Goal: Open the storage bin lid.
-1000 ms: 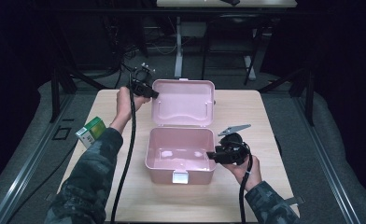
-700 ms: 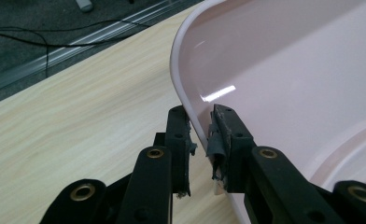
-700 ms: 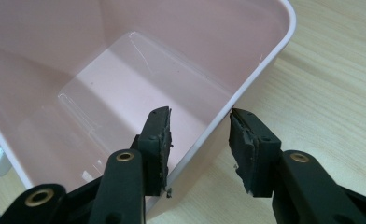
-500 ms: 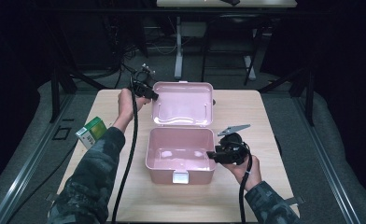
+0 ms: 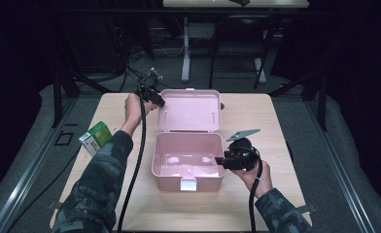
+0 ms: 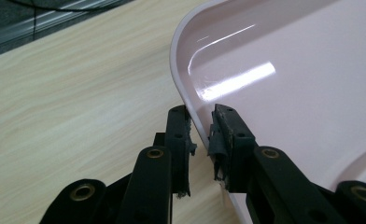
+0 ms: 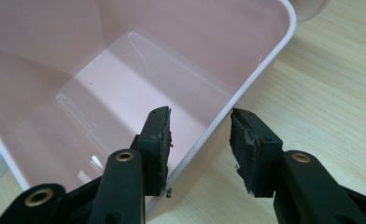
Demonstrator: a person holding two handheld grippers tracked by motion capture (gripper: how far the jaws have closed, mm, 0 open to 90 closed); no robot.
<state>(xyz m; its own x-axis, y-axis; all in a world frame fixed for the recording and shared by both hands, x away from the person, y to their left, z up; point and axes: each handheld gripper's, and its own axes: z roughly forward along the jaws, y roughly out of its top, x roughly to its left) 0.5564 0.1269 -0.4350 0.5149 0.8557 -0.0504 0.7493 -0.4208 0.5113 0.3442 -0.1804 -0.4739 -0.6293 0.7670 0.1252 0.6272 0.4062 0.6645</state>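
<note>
On the table [image 5: 256, 204] stood one pink box [image 5: 188, 165], open, with its one lid [image 5: 191, 110] folded back beyond it, and one green-and-white carton [image 5: 95, 138] lay at the table's left edge, well apart from the box.

Two grippers were in use. The left gripper [image 5: 158, 101] was at the lid's left corner; in the left gripper view its two jaws were closed nearly together on the lid's rim [image 6: 190, 116], one pad outside and one inside, gripping it.

The box sat at the table's centre, its base empty apart from what may have been a reflection on the floor.

The right gripper [image 5: 221, 161] was at the box's right wall. In the right gripper view its two jaws straddled that wall [image 7: 228, 112], partly open; the left pad appeared to touch the wall, the right pad stood clear of it, so a firm hold could not be confirmed.
</note>
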